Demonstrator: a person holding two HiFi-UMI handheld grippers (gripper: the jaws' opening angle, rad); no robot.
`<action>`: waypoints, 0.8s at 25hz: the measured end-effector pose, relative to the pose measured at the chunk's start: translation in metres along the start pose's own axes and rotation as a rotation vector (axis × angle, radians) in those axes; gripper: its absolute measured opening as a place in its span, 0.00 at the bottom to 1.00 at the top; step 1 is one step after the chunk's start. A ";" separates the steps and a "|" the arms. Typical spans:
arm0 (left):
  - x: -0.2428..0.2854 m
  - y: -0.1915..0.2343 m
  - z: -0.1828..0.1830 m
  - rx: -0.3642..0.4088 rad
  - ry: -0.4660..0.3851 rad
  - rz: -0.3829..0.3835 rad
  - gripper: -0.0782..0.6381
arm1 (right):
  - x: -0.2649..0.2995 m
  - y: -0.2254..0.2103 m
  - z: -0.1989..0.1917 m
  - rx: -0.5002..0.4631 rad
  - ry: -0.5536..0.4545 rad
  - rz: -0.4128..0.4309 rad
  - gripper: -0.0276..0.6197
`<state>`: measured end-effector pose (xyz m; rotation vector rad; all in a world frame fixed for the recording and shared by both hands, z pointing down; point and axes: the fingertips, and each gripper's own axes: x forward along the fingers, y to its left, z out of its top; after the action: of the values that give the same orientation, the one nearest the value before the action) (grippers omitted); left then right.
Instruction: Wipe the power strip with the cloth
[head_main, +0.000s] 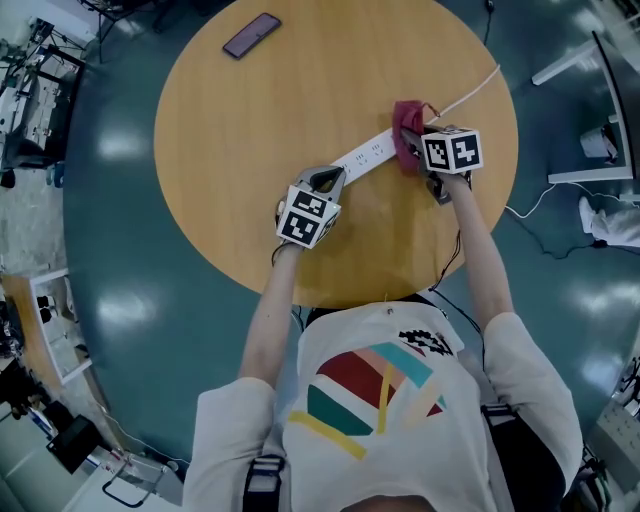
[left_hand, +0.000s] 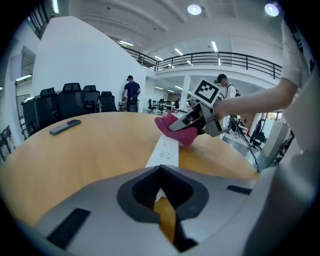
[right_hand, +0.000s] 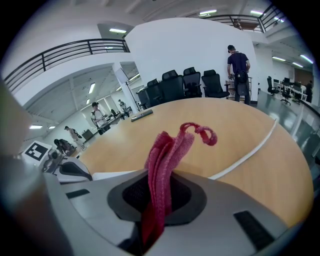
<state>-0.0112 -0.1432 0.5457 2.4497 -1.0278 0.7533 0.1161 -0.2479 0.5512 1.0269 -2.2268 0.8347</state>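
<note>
A white power strip (head_main: 365, 153) lies slantwise on the round wooden table (head_main: 240, 140). Its near end sits right at the tips of my left gripper (head_main: 327, 178), whose jaws are shut; I cannot tell whether they pinch the strip. From the left gripper view the strip (left_hand: 165, 149) runs away from the jaws (left_hand: 160, 197) toward the cloth (left_hand: 175, 129). My right gripper (head_main: 412, 147) is shut on a red cloth (head_main: 407, 122) that rests on the strip's far end. In the right gripper view the cloth (right_hand: 167, 155) stands folded up out of the jaws (right_hand: 151, 222).
The strip's white cable (head_main: 465, 95) runs off the table's far right edge. A dark phone (head_main: 252, 35) lies at the far left of the table. Office chairs and people stand well beyond the table. A white-legged desk (head_main: 590, 120) is on the floor at the right.
</note>
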 end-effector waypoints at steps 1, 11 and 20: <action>0.000 0.000 0.000 0.012 -0.001 -0.002 0.17 | 0.000 0.001 0.001 -0.005 -0.003 0.003 0.10; 0.000 -0.001 0.001 0.034 0.012 -0.054 0.17 | -0.047 -0.023 -0.009 -0.318 0.066 -0.231 0.10; -0.003 -0.005 0.000 0.080 -0.005 -0.143 0.17 | -0.024 0.162 -0.094 -1.308 0.115 0.166 0.10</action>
<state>-0.0090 -0.1381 0.5428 2.5616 -0.8286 0.7551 0.0199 -0.0857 0.5473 0.1361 -2.1009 -0.5307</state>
